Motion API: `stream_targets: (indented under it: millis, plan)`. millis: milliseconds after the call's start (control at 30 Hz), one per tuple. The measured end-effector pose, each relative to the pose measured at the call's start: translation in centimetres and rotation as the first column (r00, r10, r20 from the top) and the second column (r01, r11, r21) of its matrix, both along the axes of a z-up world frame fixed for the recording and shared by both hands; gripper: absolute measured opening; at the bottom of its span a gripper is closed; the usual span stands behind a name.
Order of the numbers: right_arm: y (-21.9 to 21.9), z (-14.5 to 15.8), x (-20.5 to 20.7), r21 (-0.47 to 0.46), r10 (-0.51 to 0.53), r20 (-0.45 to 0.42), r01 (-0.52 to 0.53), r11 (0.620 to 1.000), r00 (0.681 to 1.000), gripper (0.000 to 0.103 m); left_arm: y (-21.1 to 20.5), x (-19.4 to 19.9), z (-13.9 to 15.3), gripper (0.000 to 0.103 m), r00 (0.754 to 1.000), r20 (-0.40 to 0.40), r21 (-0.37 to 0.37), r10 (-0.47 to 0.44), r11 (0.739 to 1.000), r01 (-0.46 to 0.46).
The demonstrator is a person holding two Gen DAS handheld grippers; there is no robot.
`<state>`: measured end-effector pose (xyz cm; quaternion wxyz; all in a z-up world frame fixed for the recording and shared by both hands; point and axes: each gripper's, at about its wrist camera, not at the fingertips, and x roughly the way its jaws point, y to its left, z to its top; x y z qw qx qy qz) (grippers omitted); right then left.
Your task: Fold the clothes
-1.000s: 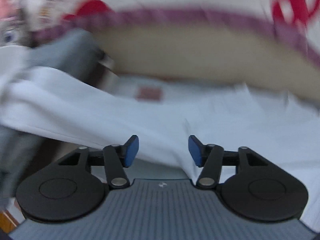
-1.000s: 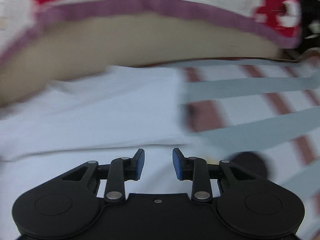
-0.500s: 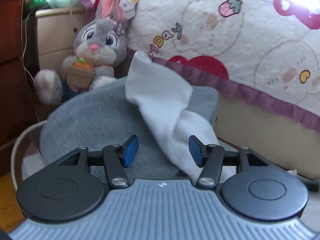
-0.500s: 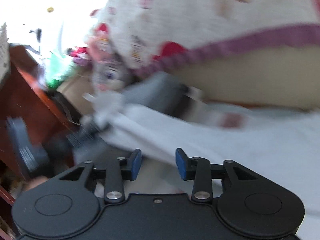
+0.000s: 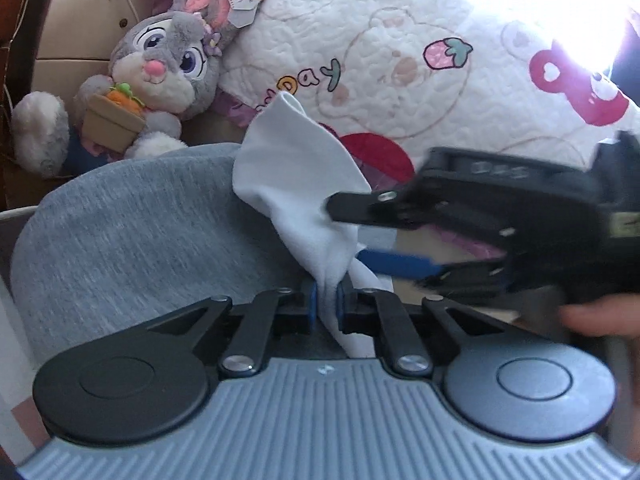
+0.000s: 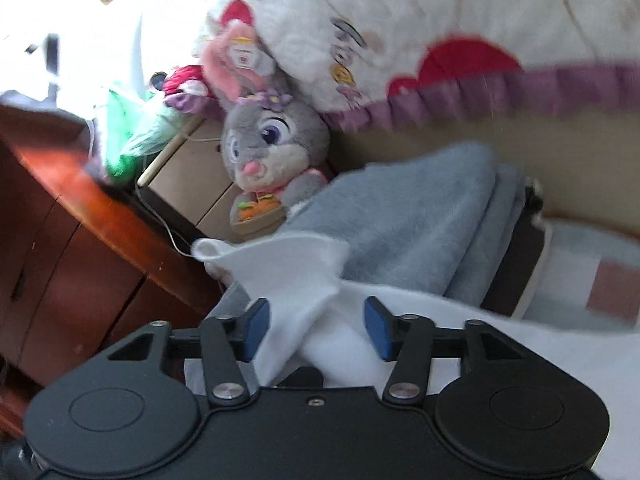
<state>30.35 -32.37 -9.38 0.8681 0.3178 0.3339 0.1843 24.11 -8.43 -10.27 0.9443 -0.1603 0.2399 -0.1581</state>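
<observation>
A white garment [image 5: 296, 172] rises in a crumpled peak over a grey garment [image 5: 132, 232]. My left gripper [image 5: 325, 304] is closing, and its blue pads pinch a fold of the white cloth. My right gripper [image 5: 360, 236] comes in from the right with a person's hand [image 5: 600, 316] behind it, one finger on each side of the same cloth. In the right wrist view, the right gripper [image 6: 316, 328] is opening. A corner of the white garment [image 6: 296, 272] lies between its pads without being pressed. The grey garment [image 6: 400, 216] is heaped behind it.
A grey plush rabbit [image 5: 168, 60] with a carrot pot sits at the back left against a cream drawer unit [image 5: 80, 20]. A quilted bedspread [image 5: 400, 60] with a purple frill hangs behind the clothes. A brown wooden cabinet [image 6: 60, 240] stands to the left.
Both grippers swung left from the flat white cloth to the grey heap by the rabbit. The left gripper shut on the white garment's fold. The right gripper widened and came beside it.
</observation>
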Motion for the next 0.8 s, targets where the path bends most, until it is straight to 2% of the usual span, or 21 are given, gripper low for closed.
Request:
stream_targets:
  millis: [67, 100, 133, 167, 233, 367, 400, 500, 600, 700, 800]
  plan:
    - [0.4, -0.6, -0.1, 0.000, -0.017, 0.035, 0.017, 1.000, 0.999, 0.058, -0.1, 0.0, -0.2, 0.008, 1.000, 0.000, 0.001, -0.004, 1.000, 0.004]
    - [0.6, -0.8, -0.2, -0.003, -0.023, 0.061, 0.023, 1.000, 0.998, 0.047, 0.0, -0.1, -0.1, 0.008, 1.000, 0.008, -0.014, -0.020, 1.000, 0.020]
    - [0.8, -1.0, -0.3, -0.006, -0.029, 0.087, 0.029, 1.000, 0.996, 0.023, 0.1, -0.2, 0.1, 0.008, 0.999, 0.018, -0.031, -0.038, 0.999, 0.039]
    - [1.0, -1.0, -0.4, -0.014, -0.029, 0.109, 0.031, 0.999, 0.994, 0.014, 0.1, -0.2, 0.1, 0.008, 0.998, 0.026, -0.044, -0.055, 0.997, 0.056]
    - [0.9, -0.4, -1.5, -0.035, -0.037, 0.158, 0.044, 0.998, 0.987, 0.009, -0.3, -0.5, 0.3, 0.008, 0.994, 0.049, -0.058, -0.098, 0.993, 0.101]
    - [-1.3, 1.4, -6.4, -0.026, -0.113, 0.246, 0.123, 0.992, 0.963, 0.009, -2.5, -1.6, 1.2, 0.008, 0.961, 0.121, -0.061, -0.248, 0.965, 0.257]
    - [-2.1, 1.6, -7.7, -0.024, -0.148, 0.247, 0.159, 0.987, 0.958, 0.009, -3.4, -2.0, 1.5, 0.008, 0.950, 0.138, -0.046, -0.281, 0.956, 0.289]
    - [-5.5, 1.8, -12.3, -0.008, -0.259, 0.249, 0.270, 0.963, 0.933, 0.008, -7.4, -3.6, 2.2, 0.008, 0.912, 0.163, 0.075, -0.377, 0.926, 0.370]
    - [-9.1, 1.9, -16.2, -0.035, -0.327, 0.244, 0.346, 0.938, 0.913, 0.008, -11.3, -5.0, 1.9, 0.008, 0.865, 0.150, 0.110, -0.479, 0.878, 0.466]
    - [-12.0, 2.0, -19.9, -0.129, -0.384, 0.246, 0.423, 0.897, 0.890, 0.008, -15.2, -5.7, 1.2, 0.008, 0.825, 0.113, 0.113, -0.554, 0.832, 0.543]
    - [-14.3, 2.0, -23.6, -0.203, -0.461, 0.264, 0.516, 0.832, 0.847, 0.007, -19.3, -5.8, -0.3, 0.008, 0.779, 0.048, 0.032, -0.625, 0.781, 0.624]
